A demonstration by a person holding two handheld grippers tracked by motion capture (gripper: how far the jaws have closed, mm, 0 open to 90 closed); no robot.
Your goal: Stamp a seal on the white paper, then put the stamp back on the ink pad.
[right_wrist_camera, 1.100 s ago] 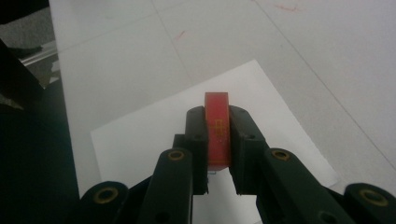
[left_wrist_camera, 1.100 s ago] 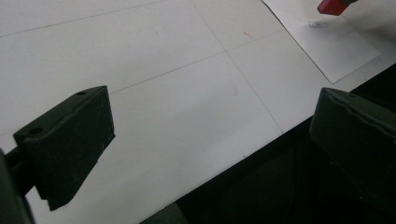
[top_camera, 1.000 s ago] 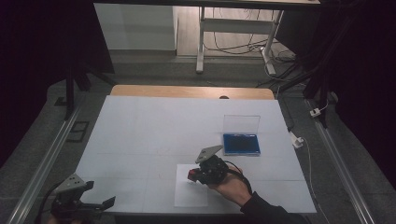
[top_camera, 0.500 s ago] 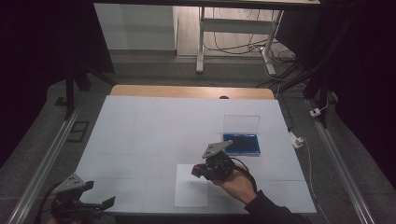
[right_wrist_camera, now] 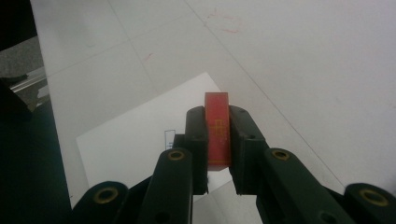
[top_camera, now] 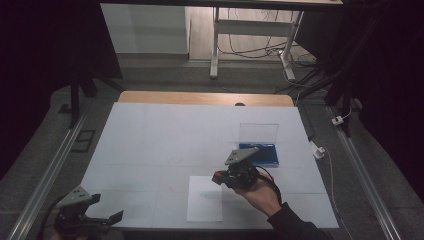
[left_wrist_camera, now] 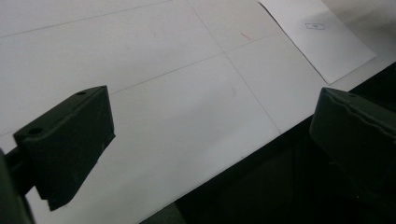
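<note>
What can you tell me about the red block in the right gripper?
The red block is a small, narrow rectangular piece with faint yellowish markings on its facing side; its material is hard to tell. It stands on end between the two black jaws of the right gripper, which is shut on its two sides, its top poking out past the tips. It is held above the sheet of paper, not touching it. In the high view it shows as a red spot.
</note>
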